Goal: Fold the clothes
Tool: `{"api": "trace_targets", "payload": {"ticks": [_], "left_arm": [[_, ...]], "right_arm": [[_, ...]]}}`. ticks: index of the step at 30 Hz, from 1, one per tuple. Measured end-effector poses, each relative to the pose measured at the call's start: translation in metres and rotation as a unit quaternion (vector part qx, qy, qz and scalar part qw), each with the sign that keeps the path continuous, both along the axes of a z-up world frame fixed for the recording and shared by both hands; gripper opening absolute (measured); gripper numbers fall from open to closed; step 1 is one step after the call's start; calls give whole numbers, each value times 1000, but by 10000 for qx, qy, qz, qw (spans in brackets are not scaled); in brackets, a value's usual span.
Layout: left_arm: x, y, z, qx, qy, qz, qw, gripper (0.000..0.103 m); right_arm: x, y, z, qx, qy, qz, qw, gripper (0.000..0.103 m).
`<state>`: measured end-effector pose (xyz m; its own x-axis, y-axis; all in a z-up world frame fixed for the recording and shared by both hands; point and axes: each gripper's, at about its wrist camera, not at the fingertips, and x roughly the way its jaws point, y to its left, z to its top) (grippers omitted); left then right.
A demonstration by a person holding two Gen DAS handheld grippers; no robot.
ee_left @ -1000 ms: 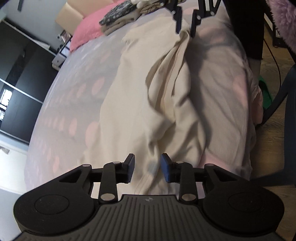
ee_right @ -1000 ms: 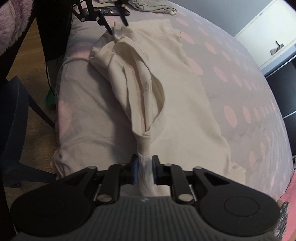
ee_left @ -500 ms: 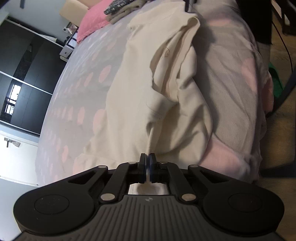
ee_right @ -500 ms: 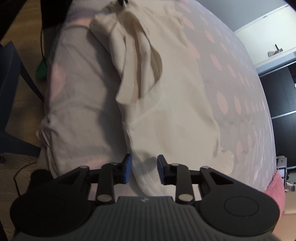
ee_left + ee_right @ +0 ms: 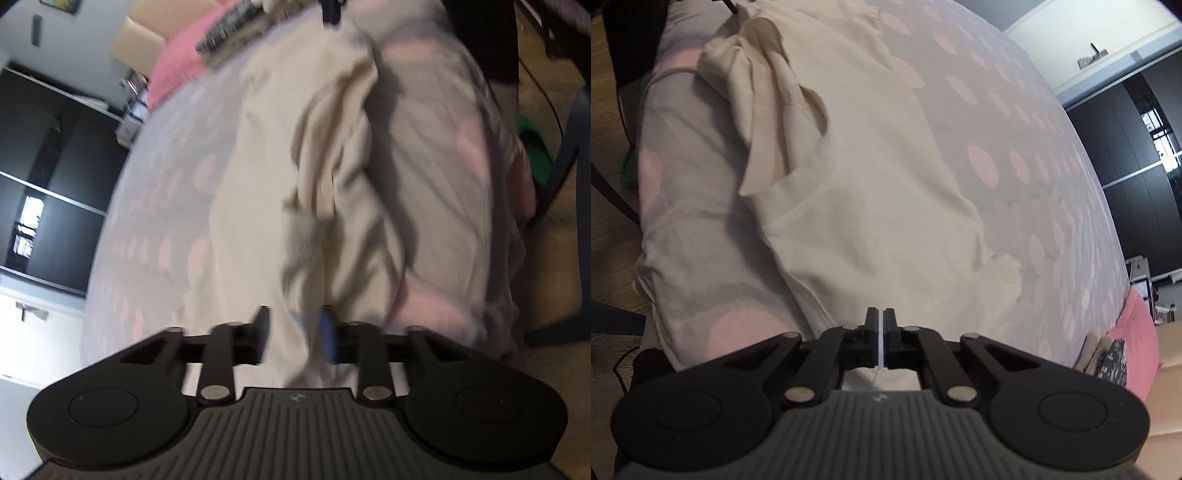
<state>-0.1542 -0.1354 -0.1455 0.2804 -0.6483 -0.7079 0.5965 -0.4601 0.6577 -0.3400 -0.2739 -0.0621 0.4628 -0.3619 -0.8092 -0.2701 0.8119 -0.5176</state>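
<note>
A cream garment [image 5: 332, 177] lies rumpled lengthwise on a bed with a grey cover with pink dots [image 5: 166, 206]. My left gripper [image 5: 295, 332] is open just above the garment's near end, with cloth showing between its fingers; this view is blurred. In the right wrist view the same cream garment [image 5: 871, 155] is spread flatter, with a bunched fold [image 5: 764, 96] along the bed's left edge. My right gripper [image 5: 880, 332] is shut on the cream garment's near hem, and a bit of cloth shows behind the pads.
A pink pillow [image 5: 173, 70] and a stack of folded clothes [image 5: 232, 29] lie at the bed's far end. Dark wardrobe doors [image 5: 40, 177] stand beyond the bed. A dark chair [image 5: 569, 140], a green object [image 5: 535, 155] and wooden floor are at the bedside.
My left gripper, shut on the garment half a second ago, has opened. My right gripper, open half a second ago, has shut on the hem. The fold has shifted.
</note>
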Motion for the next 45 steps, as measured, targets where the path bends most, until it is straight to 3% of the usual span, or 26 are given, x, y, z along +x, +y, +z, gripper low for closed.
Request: {"api": "trace_targets", "payload": {"ticks": [5,7,12,17,21,26,29,30,32,36,37,38,40,45], "left_arm": [[-16,-13,-11,-165,-191,21,9997,34],[-19,-18,-16,-251,-262,55,9993,22],[-30,-24,-17,-280,-135,-46,9995,9],[-26,-26,-4,-180,384,111,9990,5],[-23,-25,2,50,812,237,9964,4],[-19,-24,4,104,1150,313,9928,4],[-19,-22,5,80,1260,346,9914,4],[-19,-21,6,51,1294,353,9910,5],[-19,-19,5,26,1218,360,9919,6],[-15,-11,1,35,799,360,9961,39],[-15,-9,0,38,693,360,9969,41],[-14,-7,-1,40,588,360,9976,41],[-12,-4,-3,45,376,362,9986,41],[-1,-4,-13,190,83,641,9977,41]], "right_arm": [[5,28,0,95,-132,371,9992,18],[6,32,-2,92,-117,472,9988,24],[4,35,-3,107,-141,622,9979,25],[2,48,-1,254,-232,986,9945,28],[2,62,-13,197,-37,1343,9907,35],[6,71,-38,-323,106,1572,9870,35],[10,70,-44,-277,96,1574,9871,23],[12,69,-44,-238,97,1569,9873,12],[12,64,-39,-98,57,1448,9894,11],[12,56,-31,97,-3,1256,9920,10],[11,56,-31,85,0,1267,9919,11],[10,56,-30,73,3,1277,9918,12],[7,58,-33,-144,64,1363,9905,44],[-4,46,-33,-306,166,1330,9905,45]]}}
